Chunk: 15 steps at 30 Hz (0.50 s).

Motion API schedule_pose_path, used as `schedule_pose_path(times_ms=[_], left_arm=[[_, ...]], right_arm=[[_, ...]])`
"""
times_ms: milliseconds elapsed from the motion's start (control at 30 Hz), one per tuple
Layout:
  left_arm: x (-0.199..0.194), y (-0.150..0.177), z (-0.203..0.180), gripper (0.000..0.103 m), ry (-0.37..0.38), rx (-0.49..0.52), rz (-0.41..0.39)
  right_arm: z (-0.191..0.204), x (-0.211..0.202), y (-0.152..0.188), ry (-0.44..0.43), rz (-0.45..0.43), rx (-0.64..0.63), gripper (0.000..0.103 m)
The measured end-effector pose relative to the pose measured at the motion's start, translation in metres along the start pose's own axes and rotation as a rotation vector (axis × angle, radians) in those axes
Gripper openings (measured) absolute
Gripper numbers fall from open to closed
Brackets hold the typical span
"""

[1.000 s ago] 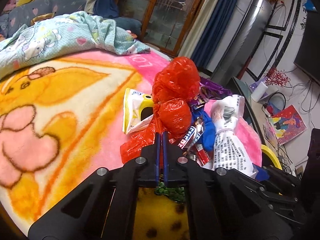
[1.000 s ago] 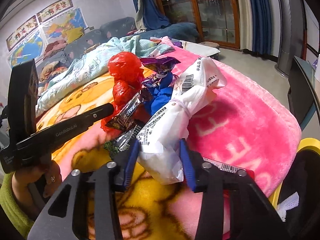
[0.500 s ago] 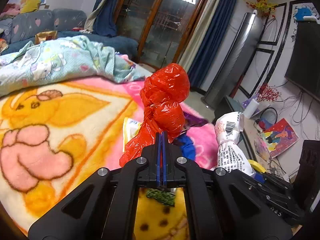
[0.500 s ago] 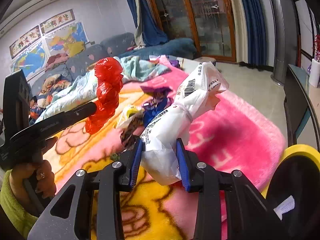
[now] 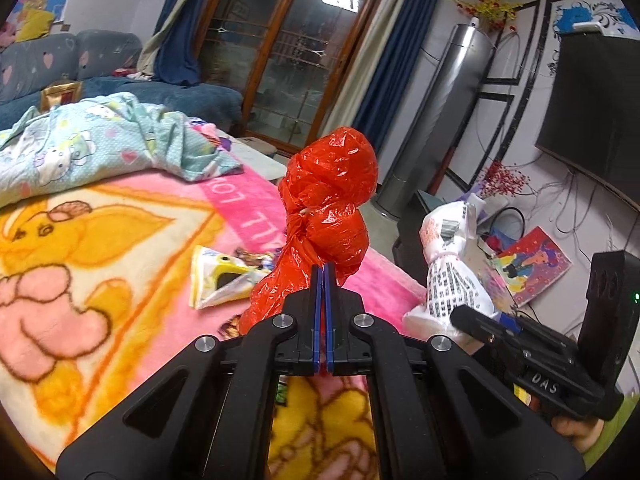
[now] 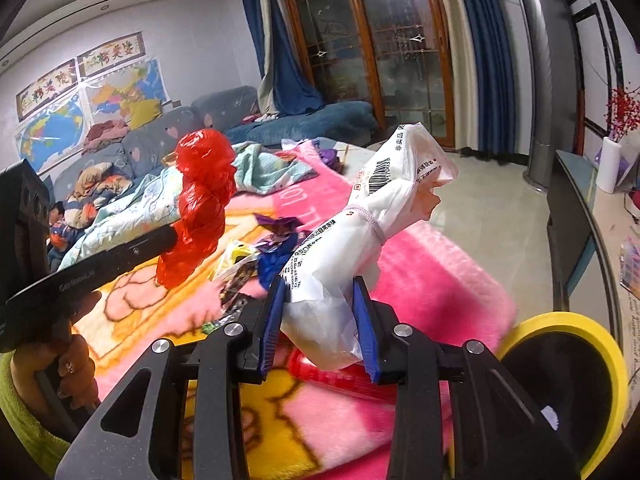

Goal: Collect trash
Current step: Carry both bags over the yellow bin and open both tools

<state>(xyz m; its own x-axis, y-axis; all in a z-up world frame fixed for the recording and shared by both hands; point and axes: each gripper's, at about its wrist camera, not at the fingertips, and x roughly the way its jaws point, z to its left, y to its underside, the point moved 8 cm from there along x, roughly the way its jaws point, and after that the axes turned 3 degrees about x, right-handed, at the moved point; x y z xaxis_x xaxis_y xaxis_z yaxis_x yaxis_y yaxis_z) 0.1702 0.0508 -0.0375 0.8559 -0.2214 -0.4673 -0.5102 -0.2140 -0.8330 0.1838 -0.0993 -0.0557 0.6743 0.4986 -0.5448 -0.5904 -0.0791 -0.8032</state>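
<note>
- Right now I have both grippers tilted down over the bed, lifted clear of the pink blanket (image 6: 432, 280).
- My left gripper (image 5: 323, 276) is clamped tight on one red plastic bag (image 5: 328, 208), which stands up just ahead of its tips.
- My right gripper (image 6: 320, 312) squeezes one white printed bag (image 6: 360, 232) between its pads, jaws just narrowed.
- Several loose wrappers (image 6: 256, 260) lie on the blanket below; one yellow-rimmed bin (image 6: 568, 364) sits at my right.
</note>
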Motion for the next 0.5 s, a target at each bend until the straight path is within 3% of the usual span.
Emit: schedule_pose_path(times_ms=[500], left_arm=[[0.012, 0.014, -0.060, 0.000, 0.088, 0.080, 0.046]], right_arm=[[-0.062, -0.043, -0.001, 0.103, -0.038, 0.069, 0.032]])
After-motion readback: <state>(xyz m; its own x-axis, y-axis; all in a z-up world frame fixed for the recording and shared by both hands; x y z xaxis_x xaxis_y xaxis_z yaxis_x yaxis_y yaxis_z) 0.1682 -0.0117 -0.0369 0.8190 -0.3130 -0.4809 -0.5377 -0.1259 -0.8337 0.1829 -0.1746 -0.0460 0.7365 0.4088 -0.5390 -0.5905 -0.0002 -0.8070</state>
